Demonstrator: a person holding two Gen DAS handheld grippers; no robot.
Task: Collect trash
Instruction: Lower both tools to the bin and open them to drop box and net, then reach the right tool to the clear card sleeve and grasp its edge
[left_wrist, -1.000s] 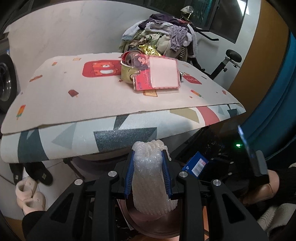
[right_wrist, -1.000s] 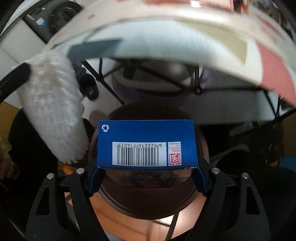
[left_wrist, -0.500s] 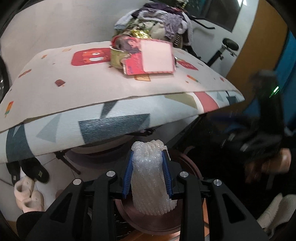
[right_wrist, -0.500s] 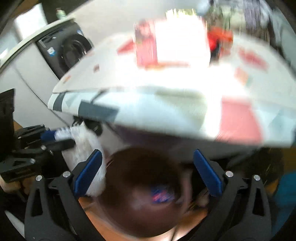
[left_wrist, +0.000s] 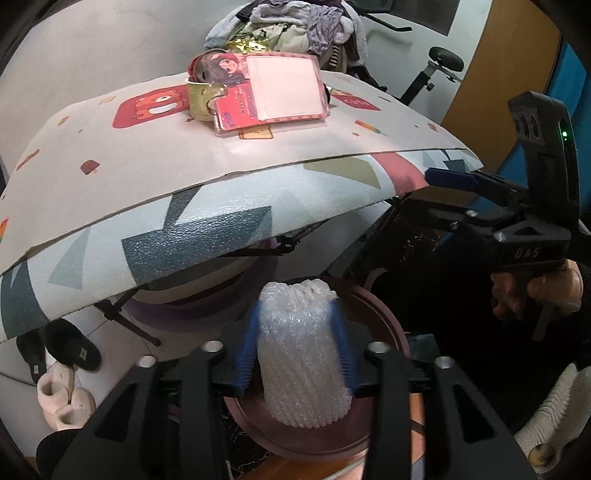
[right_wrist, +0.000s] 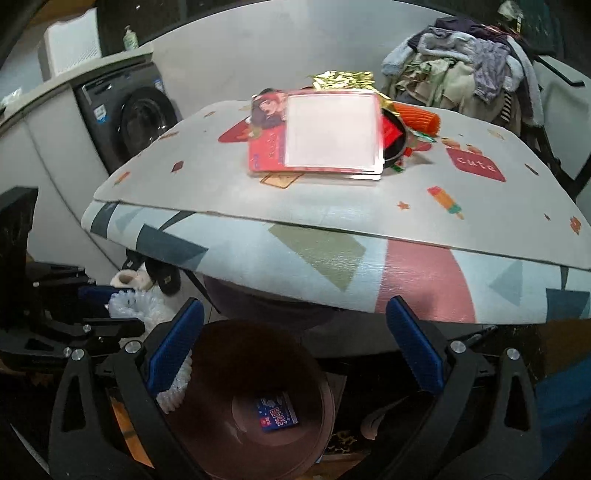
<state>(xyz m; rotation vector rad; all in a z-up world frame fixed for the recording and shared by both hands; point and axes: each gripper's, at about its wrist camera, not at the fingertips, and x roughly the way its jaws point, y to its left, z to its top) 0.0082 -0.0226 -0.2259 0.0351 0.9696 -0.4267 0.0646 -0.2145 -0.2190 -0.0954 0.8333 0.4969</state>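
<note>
Holding my left gripper (left_wrist: 297, 341) over the brown bin (left_wrist: 388, 317), w/ the white foam net sleeve (left_wrist: 301, 354) upright between its blue pads; jaws are opening right now, pads blurred and just at the sleeve's sides. My right gripper (right_wrist: 295, 343) is wide open w/ nothing between the pads, hovering above the same bin. Blue box (right_wrist: 275, 411) lies flat on the bin's bottom. Bin sits on the floor under the near edge of the patterned table (right_wrist: 332, 206). On the tabletop, far side: pink card pack (right_wrist: 317, 136) resting on a tin (left_wrist: 199, 98). Slippers (left_wrist: 62, 395) on the floor, left.
</note>
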